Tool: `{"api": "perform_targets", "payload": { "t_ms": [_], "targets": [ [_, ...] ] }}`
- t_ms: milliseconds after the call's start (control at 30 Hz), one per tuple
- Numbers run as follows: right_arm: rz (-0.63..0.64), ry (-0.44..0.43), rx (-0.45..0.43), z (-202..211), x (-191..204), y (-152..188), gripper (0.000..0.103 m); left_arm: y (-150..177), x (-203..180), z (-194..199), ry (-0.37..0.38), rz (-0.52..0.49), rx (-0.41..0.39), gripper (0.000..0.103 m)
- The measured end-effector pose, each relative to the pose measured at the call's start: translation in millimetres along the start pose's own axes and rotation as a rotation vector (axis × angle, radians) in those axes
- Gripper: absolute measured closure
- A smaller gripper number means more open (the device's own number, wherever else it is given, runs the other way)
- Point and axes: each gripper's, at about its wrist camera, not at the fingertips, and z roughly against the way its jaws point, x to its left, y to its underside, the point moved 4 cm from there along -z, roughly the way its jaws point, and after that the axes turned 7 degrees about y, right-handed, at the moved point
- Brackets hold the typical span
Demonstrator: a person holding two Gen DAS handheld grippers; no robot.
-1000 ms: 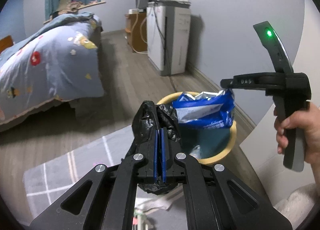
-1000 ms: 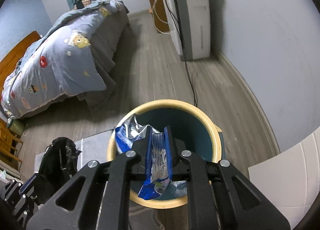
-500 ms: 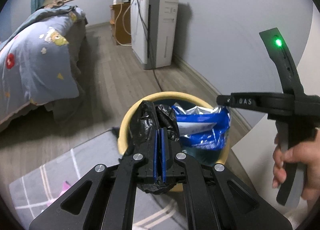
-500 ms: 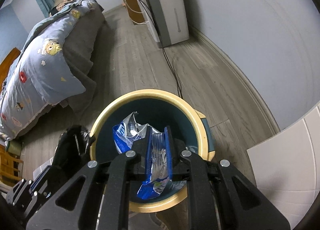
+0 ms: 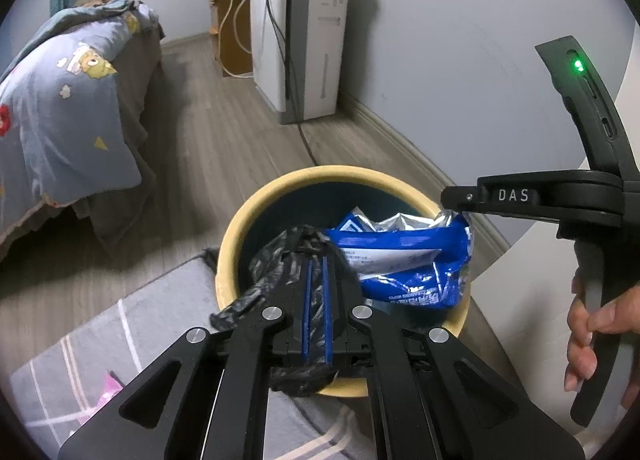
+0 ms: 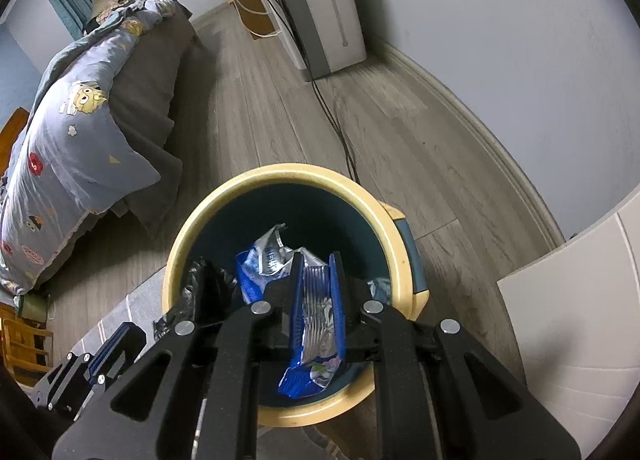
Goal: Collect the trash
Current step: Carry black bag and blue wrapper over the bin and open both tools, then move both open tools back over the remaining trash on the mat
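Counts: you have one bin, two pieces of trash and two grippers in view.
Black plastic bag: one, crumpled, over the left part of the bin's opening; its lower end hangs over the near rim.
Left gripper: your blue pads stand slightly apart with the black plastic bag bunched between and around them; the pictures do not settle whether they pinch it or have let it go. In the right wrist view this gripper sits at the bin's left rim.
Blue snack wrapper: one, blue with a silver inside, hanging in the bin's mouth, just right of the black plastic bag.
Right gripper: your two fingers are parted only by the wrapper's thickness and clamp its crimped end; the rest droops inside the bin. From the left wrist view this gripper reaches in from the right, above the far right rim.
Bin: round, yellow rim, dark teal inside, on the wood floor by the corner of a grey rug, near the wall.
Bed: one, at the left, well apart from the bin.
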Motion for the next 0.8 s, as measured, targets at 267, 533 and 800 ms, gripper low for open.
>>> {"api": "perform_targets", "payload": {
  "t_ms": [267, 533, 800],
  "targets": [
    [-0.005, 0.001, 0.021, -6.1, 2.0, 2.1, 0.072, 0.5, -2.3, 0.1, 0.000, -0.015, -0.002, 0.087],
    [-0.006, -0.001, -0.008, 8.9, 6.3, 1.1, 0.015, 18.4, 18.7, 25.2, -0.053, 0.050, -0.038, 0.025],
    [0.048, 0.000, -0.035, 34.2, 34.7, 6.3, 0.006, 42.9, 48.4, 87.1, -0.122, 0.114, -0.054, 0.010]
  ]
}}
